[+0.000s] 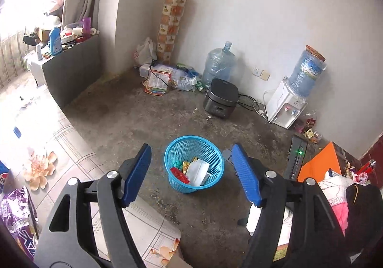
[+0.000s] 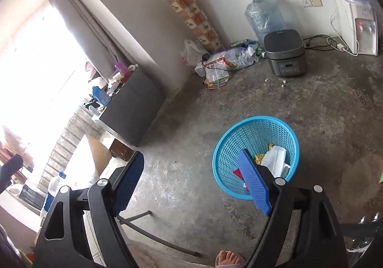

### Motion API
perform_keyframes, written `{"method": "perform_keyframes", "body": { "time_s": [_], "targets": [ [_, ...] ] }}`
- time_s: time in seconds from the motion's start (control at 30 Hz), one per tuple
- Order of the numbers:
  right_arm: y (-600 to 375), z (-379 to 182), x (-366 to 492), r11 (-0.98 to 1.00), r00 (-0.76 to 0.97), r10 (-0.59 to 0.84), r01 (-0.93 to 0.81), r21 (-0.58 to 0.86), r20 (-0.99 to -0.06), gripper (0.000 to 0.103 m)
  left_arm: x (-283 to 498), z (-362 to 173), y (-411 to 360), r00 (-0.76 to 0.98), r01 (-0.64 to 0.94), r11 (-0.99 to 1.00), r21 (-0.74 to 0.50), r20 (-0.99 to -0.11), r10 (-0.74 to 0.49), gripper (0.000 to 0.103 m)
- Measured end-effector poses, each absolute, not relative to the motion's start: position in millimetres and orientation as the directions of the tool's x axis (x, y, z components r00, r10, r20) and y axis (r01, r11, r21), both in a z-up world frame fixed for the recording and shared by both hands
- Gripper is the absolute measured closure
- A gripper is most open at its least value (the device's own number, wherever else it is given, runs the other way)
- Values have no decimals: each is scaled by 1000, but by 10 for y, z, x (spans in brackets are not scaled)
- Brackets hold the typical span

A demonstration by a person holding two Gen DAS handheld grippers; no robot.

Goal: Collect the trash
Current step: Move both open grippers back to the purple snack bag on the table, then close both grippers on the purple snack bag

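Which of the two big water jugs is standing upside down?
The water jug on the white dispenser at the right is upside down, neck down into the machine. The other jug stands upright on the floor behind the dark cooker.

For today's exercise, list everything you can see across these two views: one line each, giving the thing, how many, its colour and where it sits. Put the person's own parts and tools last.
Basket: one, blue mesh, on the concrete floor, holding wrappers and white paper.
Wrappers: several, red, green, yellow, inside the basket.
Rice cooker: one, dark grey, on the floor near the wall.
Water dispenser: one, white, against the wall, blue bottle on top.
Spare water bottle: one, clear blue, beside the cooker.
Litter pile: bags and packets, mixed colours, in the corner.
Tall box: one, tile-patterned, leaning in the corner.
Bare foot: one, bottom edge of the right view.
Left gripper: blue fingers, open, empty.
Right gripper: blue fingers, open, empty.
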State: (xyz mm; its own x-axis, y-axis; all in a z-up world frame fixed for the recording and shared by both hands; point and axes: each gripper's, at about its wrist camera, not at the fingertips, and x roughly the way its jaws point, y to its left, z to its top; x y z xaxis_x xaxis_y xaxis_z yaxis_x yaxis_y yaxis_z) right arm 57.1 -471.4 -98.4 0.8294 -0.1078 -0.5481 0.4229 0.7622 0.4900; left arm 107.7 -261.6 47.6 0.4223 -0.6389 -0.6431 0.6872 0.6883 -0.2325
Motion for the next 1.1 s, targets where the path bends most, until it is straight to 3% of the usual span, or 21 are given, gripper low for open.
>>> {"method": "perform_keyframes", "body": {
  "time_s": [0.1, 0.23, 0.6, 0.83, 1.03, 1.1],
  "targets": [
    [-4363, -637, 587, 831, 852, -137, 376, 410, -505, 7, 941, 625, -2125, 467, 665, 711, -229, -615, -635, 30],
    [-3864, -259, 587, 901, 894, -84, 257, 349, -440, 7, 818, 775, -1409, 551, 618, 757, -211, -571, -609, 22],
    [-2775, -137, 810, 816, 776, 427, -108, 568, -465, 7, 707, 750, 452, 782, 260, 947, -188, -535, -321, 20],
    [-2214, -423, 1149, 734, 594, 577, -76, 675, -561, 7, 815, 379, 1156, 782, 100, 962, -252, -579, -233, 20],
    [-1958, -714, 1348, 655, 482, 660, 6, 755, -576, 18, 1010, 3, 1344, 740, 67, 961, -269, -633, -229, 21],
    [-1877, -765, 1390, 652, 472, 661, 23, 758, -583, 25, 1115, -108, 1333, 726, 83, 961, -265, -644, -240, 28]
  ]
}}
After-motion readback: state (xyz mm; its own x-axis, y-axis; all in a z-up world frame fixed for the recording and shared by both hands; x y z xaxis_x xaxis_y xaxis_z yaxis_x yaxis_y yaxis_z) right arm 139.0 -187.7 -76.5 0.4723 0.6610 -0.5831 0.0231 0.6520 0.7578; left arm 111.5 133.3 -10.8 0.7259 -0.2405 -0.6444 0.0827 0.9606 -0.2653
